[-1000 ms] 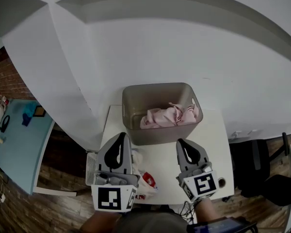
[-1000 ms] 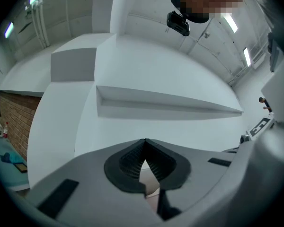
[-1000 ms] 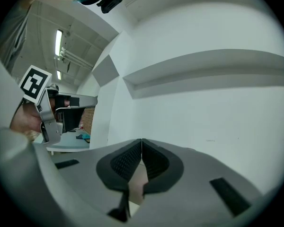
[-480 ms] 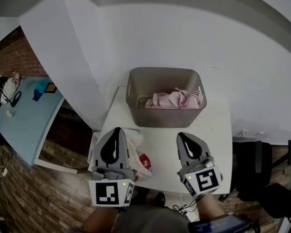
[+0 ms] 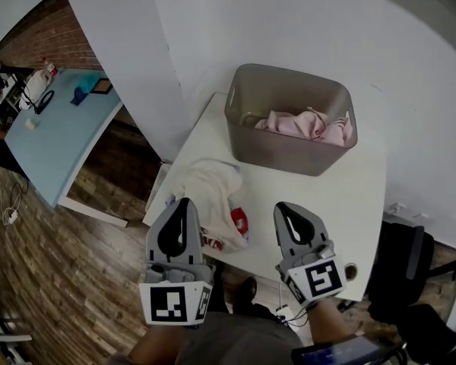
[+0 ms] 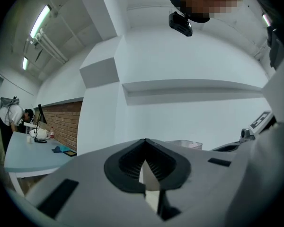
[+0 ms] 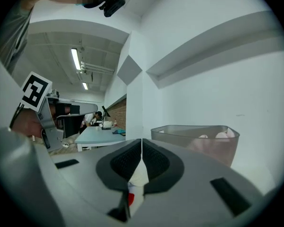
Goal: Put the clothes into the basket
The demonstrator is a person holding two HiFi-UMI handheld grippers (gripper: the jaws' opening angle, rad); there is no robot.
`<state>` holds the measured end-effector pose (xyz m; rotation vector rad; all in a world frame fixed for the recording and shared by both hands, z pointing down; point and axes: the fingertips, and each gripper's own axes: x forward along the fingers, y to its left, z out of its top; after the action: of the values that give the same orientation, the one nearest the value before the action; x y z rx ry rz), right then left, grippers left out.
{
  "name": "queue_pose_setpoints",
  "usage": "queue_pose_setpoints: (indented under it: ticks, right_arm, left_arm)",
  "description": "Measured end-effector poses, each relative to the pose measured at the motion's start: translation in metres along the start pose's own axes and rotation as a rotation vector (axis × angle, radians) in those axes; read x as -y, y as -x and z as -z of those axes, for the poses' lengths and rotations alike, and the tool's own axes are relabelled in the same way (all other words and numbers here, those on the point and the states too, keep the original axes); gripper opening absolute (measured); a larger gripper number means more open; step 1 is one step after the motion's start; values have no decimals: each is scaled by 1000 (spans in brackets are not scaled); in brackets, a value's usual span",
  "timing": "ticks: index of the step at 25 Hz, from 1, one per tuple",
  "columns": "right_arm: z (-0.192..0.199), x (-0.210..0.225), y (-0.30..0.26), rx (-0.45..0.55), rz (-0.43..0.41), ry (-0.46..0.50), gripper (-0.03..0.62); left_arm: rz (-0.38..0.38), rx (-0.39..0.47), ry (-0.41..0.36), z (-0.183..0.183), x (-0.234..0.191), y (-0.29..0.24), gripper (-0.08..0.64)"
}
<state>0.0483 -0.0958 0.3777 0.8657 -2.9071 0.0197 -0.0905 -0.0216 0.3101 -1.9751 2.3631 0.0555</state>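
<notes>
A grey plastic basket point(image 5: 277, 149) stands at the far side of the white table point(image 5: 342, 204), with pink clothes point(image 5: 300, 124) lying inside. A cream garment with a red print point(image 5: 211, 204) lies crumpled near the table's front left edge. My left gripper point(image 5: 182, 207) hovers just in front of that garment, jaws together and holding nothing. My right gripper point(image 5: 285, 209) hangs over the table's front edge, its jaws also together and empty. The basket point(image 7: 199, 141) shows ahead in the right gripper view, and its rim point(image 6: 185, 144) peeks over the jaws in the left gripper view.
A light blue table point(image 5: 57, 131) with small items stands to the left over a wooden floor. A white wall rises behind the basket. A black chair point(image 5: 414, 280) sits to the right of the white table. A person leans over the blue table point(image 6: 13, 117) far off.
The head view has swung and pulled back, so the basket sits further right and the cream garment is uncovered. Both grippers stay low in front, jaws together.
</notes>
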Motion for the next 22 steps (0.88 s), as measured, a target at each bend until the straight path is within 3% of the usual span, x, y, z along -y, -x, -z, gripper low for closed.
queue_pose_setpoints:
  ticks: [7, 11, 17, 22]
  right_arm:
    - [20, -39, -32, -9, -90, -13, 37]
    - [30, -58, -58, -39, -115, -29, 95]
    - [60, -97, -96, -119, -215, -51, 313]
    - [103, -116, -128, -195, -240, -45, 467]
  left_arm:
    - [-64, -9, -6, 11, -34, 12, 9]
    - [-48, 1, -17, 7, -56, 2, 9]
    - [26, 22, -19, 11, -81, -30, 9]
    - [118, 24, -19, 26, -90, -59, 9]
